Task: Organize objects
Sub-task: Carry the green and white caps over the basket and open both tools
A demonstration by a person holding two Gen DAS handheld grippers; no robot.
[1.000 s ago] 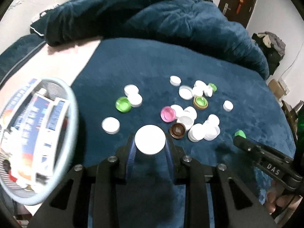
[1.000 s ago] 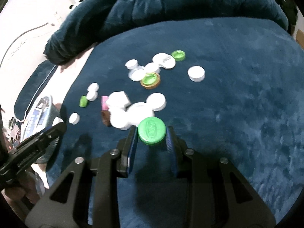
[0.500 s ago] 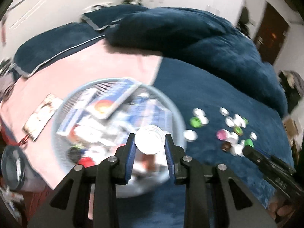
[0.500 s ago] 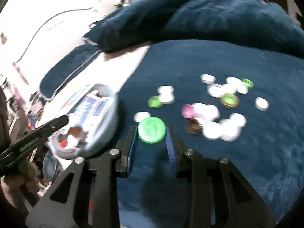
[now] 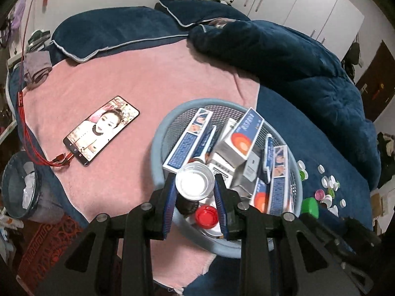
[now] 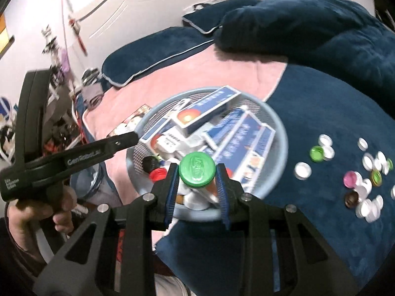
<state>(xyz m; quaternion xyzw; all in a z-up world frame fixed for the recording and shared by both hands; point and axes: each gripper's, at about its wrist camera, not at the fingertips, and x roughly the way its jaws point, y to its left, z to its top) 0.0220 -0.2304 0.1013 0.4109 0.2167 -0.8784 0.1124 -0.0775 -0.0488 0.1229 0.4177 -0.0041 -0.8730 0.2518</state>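
Observation:
My left gripper is shut on a white bottle cap and holds it above the light blue mesh basket, which is full of blue and white boxes and a red cap. My right gripper is shut on a green bottle cap over the near rim of the same basket. Several loose caps lie on the dark blue blanket to the right. The left gripper's handle shows in the right wrist view.
A phone with a red cable lies on the pink sheet left of the basket. A rumpled blue duvet and pillows lie behind. A waste bin stands on the floor at the left, off the bed edge.
Both grippers have swung left from the scattered caps to above the basket, each still holding its cap. The white cap now shows its hollow side.

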